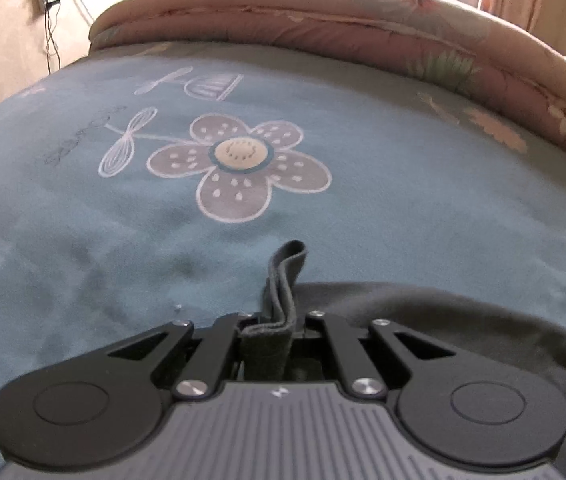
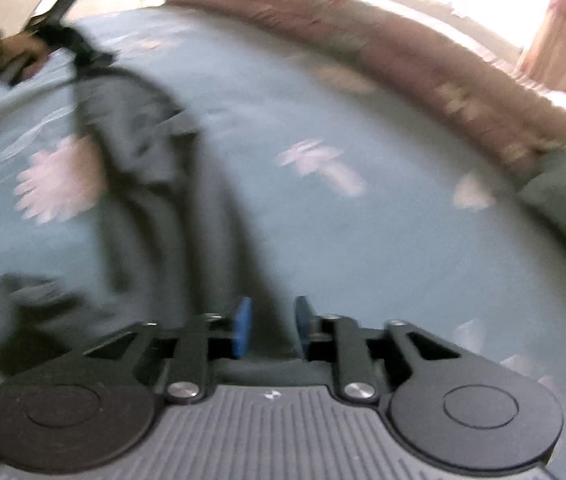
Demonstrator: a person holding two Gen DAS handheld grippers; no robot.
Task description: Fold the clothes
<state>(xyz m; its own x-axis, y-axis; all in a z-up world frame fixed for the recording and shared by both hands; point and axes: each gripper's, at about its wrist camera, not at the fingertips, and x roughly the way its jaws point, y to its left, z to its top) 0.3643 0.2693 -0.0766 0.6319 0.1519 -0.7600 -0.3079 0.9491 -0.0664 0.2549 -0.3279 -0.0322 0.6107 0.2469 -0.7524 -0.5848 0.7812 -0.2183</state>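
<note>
The left gripper (image 1: 269,330) clamps a dark garment's (image 1: 443,320) hem, anchoring it on the near bed (image 1: 83,220). The right gripper (image 2: 270,328) stands part-open, empty, above the garment's far-left stretch, apparently just released.

The left gripper (image 1: 269,332) is matt black plastic with bright, polished metal screw heads, and its body is ribbed grey plastic. Pinched between its fingers is the dark garment (image 1: 423,320), a soft, matt knit cloth with a ribbed hem band. Ahead of it spreads the bedsheet (image 1: 323,240), smooth matt blue cloth printed with pale flowers. Beyond that lies the quilt (image 1: 323,16), a puffy pink stitched fabric with a slight sheen. The right gripper (image 2: 270,330) has the same matt black plastic, with blue rubbery pads (image 2: 243,326); the cloth ahead of it is blurred.
</note>
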